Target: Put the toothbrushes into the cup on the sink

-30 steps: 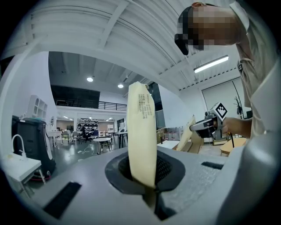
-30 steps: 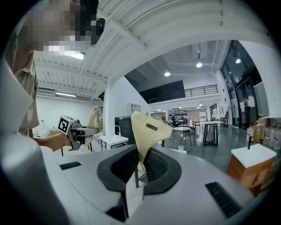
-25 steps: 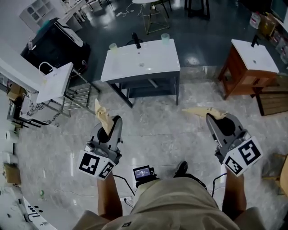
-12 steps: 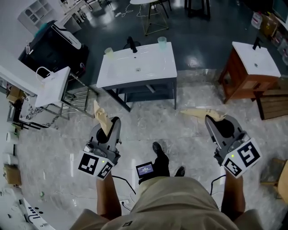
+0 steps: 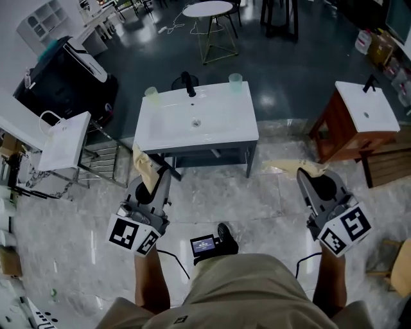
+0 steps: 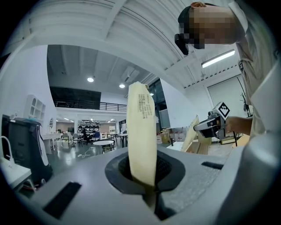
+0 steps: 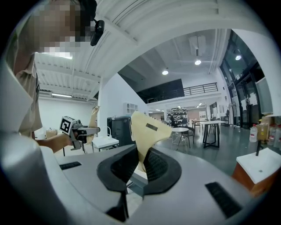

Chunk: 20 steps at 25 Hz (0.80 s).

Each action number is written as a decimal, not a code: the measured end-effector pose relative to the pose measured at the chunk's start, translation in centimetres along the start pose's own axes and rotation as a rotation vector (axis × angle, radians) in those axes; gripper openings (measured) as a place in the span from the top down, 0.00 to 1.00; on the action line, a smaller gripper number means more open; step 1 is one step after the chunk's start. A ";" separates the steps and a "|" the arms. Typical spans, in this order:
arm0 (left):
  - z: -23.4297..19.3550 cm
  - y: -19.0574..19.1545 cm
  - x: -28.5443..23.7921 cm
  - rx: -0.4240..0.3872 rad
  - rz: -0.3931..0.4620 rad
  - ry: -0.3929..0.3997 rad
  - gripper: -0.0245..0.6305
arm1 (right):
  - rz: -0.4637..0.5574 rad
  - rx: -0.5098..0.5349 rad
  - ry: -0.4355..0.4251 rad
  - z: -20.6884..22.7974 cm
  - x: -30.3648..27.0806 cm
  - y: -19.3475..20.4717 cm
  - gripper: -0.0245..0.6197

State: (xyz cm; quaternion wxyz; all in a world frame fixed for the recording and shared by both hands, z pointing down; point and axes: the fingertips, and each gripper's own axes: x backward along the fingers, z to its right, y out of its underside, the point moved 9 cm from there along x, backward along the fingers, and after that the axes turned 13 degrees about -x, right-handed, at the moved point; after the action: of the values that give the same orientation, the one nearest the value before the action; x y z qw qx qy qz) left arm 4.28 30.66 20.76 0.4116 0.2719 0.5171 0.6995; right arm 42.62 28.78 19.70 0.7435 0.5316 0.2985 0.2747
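Note:
A white sink [image 5: 218, 128] on a dark frame stands ahead of me, with a black tap [image 5: 188, 83] at its back. One pale cup [image 5: 151, 96] sits at its back left corner and another cup [image 5: 236, 80] at its back right. My left gripper [image 5: 156, 181] is shut on a cream paper-wrapped toothbrush [image 5: 144, 167], which stands upright between the jaws [image 6: 141, 132]. My right gripper [image 5: 307, 175] is shut on a second wrapped toothbrush [image 5: 290, 166], which sticks out leftward [image 7: 147, 132]. Both grippers hang over the floor, short of the sink.
A wooden stand with a white basin [image 5: 366, 109] is at the right. At the left, a white basin on a metal rack [image 5: 64, 138] stands beside a black case [image 5: 61, 77]. A round table [image 5: 207, 9] stands beyond the sink. A small screen device [image 5: 204, 244] is near my foot.
The sink has come closer and sits lower in the head view as I step towards it. Both grippers keep their wrapped toothbrushes and hold the same pose.

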 end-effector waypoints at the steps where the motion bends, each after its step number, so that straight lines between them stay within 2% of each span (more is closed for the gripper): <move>1: -1.5 0.6 -0.9 0.005 0.006 0.002 0.96 | 0.000 0.006 0.006 0.1 -1.7 -0.5 0.92; 9: -9.9 3.8 -6.3 0.014 0.037 0.059 0.96 | 0.009 0.023 0.048 0.9 -11.3 -3.0 0.92; 14: -12.5 4.8 -7.8 0.033 0.038 0.056 0.96 | -0.005 0.028 0.050 2.2 -15.2 -4.0 0.92; 20: -14.5 6.7 -9.4 0.055 -0.005 0.014 0.96 | -0.007 0.025 0.043 5.9 -19.6 -5.1 0.92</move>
State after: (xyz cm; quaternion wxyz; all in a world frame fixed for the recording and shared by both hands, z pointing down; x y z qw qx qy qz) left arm -4.56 14.55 22.89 0.4019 0.2770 0.5398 0.6858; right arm 34.29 9.35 19.30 0.7313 0.5338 0.3196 0.2797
